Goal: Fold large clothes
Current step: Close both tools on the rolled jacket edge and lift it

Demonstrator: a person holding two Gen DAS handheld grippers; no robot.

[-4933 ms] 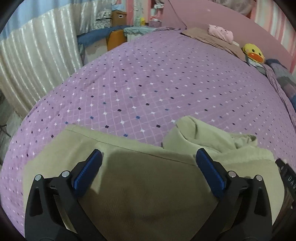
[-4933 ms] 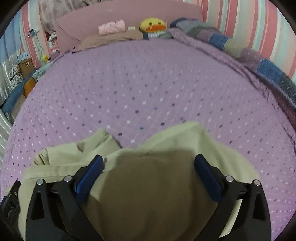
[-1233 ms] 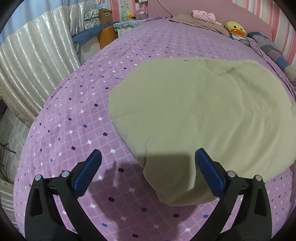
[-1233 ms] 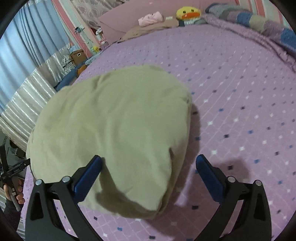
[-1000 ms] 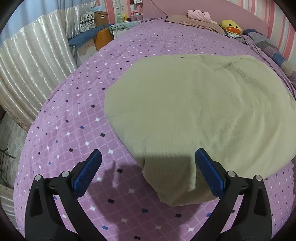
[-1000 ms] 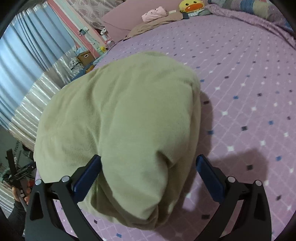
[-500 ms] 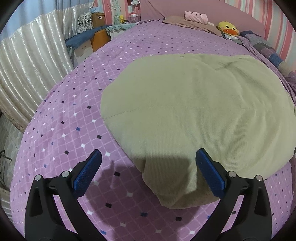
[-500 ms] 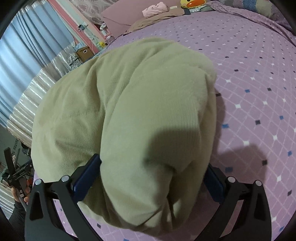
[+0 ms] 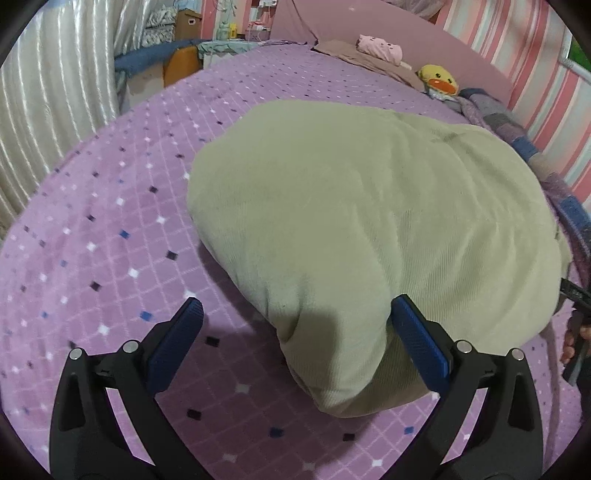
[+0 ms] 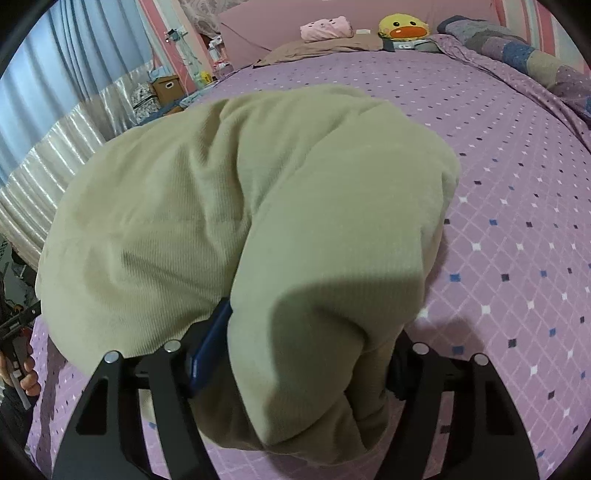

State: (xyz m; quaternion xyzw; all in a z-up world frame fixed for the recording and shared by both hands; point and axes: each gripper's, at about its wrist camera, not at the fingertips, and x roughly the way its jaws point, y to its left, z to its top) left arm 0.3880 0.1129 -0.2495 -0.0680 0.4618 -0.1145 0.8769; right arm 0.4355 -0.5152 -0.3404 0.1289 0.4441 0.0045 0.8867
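Now R gripper [image 10: 306, 354] closing on garment [image 10: 258, 206] edge.

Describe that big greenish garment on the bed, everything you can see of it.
The olive-green garment looks like soft, finely ribbed cloth, folded into a thick rounded bundle lying on the purple diamond-patterned bedspread. The right hand-held gripper has just been closing around one near corner, which bulges between its jaws. The left hand-held gripper stands open around the other corner.

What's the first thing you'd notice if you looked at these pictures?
A big khaki garment bulges in the middle of the purple dotted bedspread. The right gripper has just been closing around its near corner. Far back by the headboard sits a yellow duck plush.
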